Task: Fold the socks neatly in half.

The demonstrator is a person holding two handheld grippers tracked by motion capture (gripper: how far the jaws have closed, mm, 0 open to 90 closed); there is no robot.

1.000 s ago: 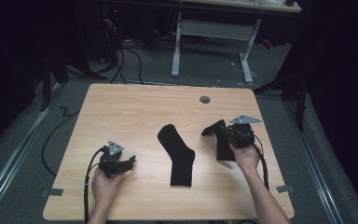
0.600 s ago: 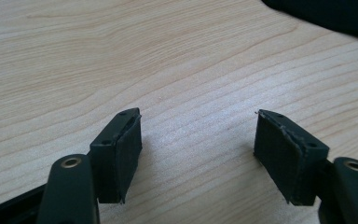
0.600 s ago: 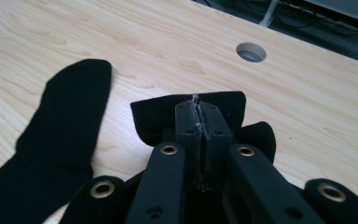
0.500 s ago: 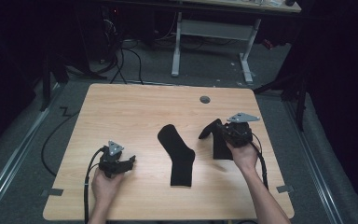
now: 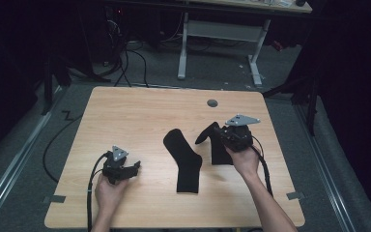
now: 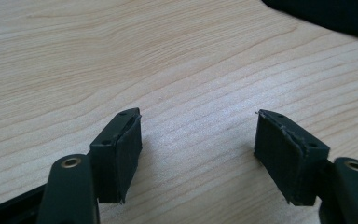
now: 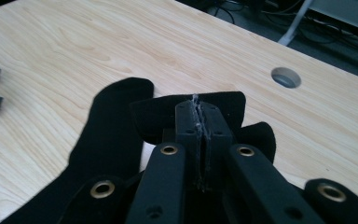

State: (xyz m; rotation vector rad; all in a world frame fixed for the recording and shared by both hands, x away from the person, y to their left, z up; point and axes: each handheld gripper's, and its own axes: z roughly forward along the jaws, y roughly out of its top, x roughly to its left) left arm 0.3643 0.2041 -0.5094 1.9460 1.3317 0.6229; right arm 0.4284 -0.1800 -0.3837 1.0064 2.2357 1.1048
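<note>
I have one black sock (image 5: 218, 145) pinched by its edge in my right claw (image 5: 217, 131), partly lifted, likely to pair with the other sock (image 5: 186, 159) lying flat mid-surface (image 5: 140, 111). My left claw (image 5: 134, 166) rests open and empty nearby.

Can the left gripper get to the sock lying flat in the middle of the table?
Probably yes. The left gripper is open, holds nothing, and only bare table lies between it and the flat sock. The right gripper is busy, shut on the other sock.
</note>
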